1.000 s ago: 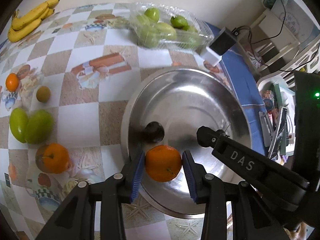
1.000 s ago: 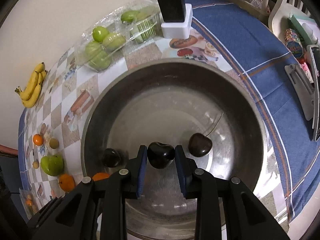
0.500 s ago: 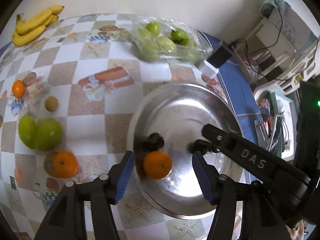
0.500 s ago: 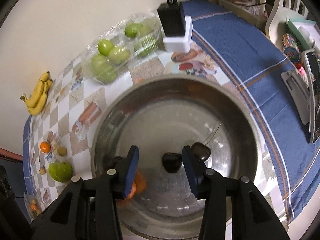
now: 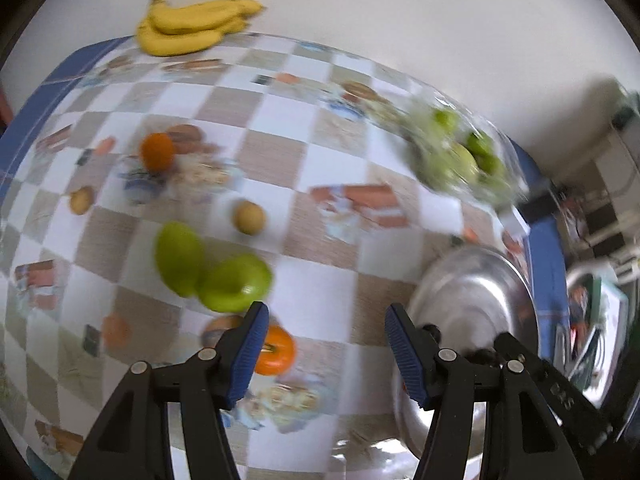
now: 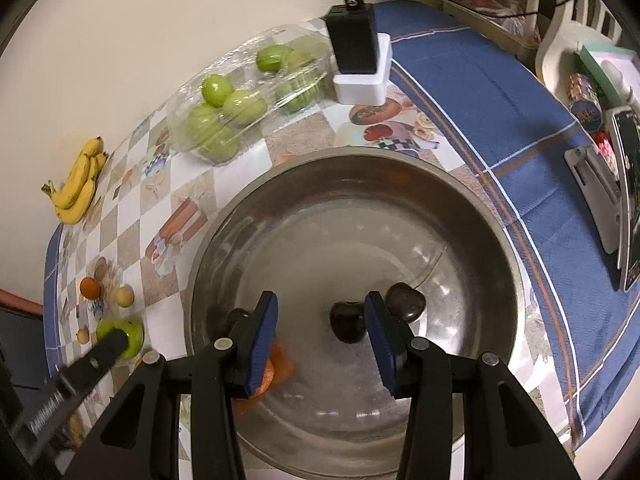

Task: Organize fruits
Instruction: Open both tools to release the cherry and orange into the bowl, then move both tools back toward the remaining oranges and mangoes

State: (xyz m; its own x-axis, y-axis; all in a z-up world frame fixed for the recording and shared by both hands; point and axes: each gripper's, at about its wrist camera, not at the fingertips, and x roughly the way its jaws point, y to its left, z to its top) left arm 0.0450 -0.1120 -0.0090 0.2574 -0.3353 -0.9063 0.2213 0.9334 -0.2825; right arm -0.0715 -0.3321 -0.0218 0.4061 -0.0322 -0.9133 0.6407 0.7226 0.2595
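The steel bowl [image 6: 460,208] holds an orange [image 6: 276,372], partly hidden behind my right finger, and three dark cherries [image 6: 348,320]. My right gripper [image 6: 320,340] is open and empty above the bowl. My left gripper [image 5: 322,354] is open and empty over the checked tablecloth, left of the bowl [image 5: 472,280]. An orange [image 5: 276,350] lies just behind its left finger. Two green mangoes [image 5: 234,284] lie beyond that.
Bananas [image 5: 192,26] lie at the far edge by the wall. A clear plastic box of green fruit [image 6: 248,92] and a black charger on a white block [image 6: 360,60] stand behind the bowl. A small orange [image 5: 157,151] and small brown fruits [image 5: 249,217] lie on the cloth.
Both grippers have opened, leaving the orange and the cherry in the bowl. My left gripper has swung left, away from the bowl, over the loose fruit. My right gripper has lifted a little.
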